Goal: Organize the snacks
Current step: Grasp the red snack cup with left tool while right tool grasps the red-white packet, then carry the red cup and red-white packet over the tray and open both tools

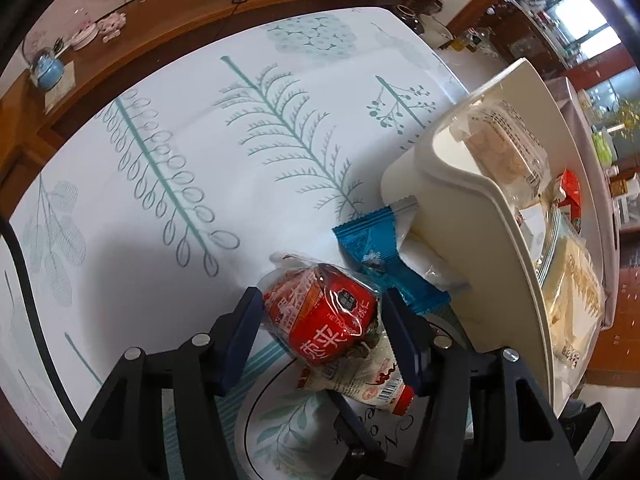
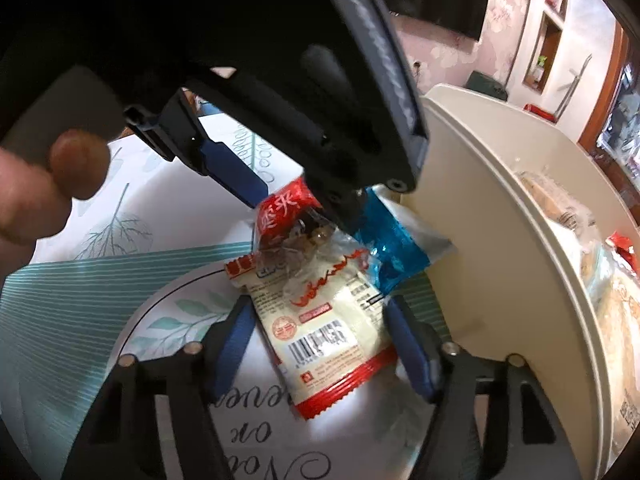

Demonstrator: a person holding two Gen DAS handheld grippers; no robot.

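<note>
L gripper [image 1: 320,336] fingers pinch red pack [image 1: 320,316] w/ pads on both sides, ready for lift. R gripper [image 2: 316,340] fingers straddle white pack [image 2: 320,320] on surface; contact unclear. Bin [image 1: 480,240] just right, part-filled.

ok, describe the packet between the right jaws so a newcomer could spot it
Start at the cream bin on the patterned tablecloth. Beside its base lies a small pile of snacks. The one meant is the flat white packet nearest the camera: red crimped ends and a barcode, unlike the blue wrapper and the red pack.
</note>
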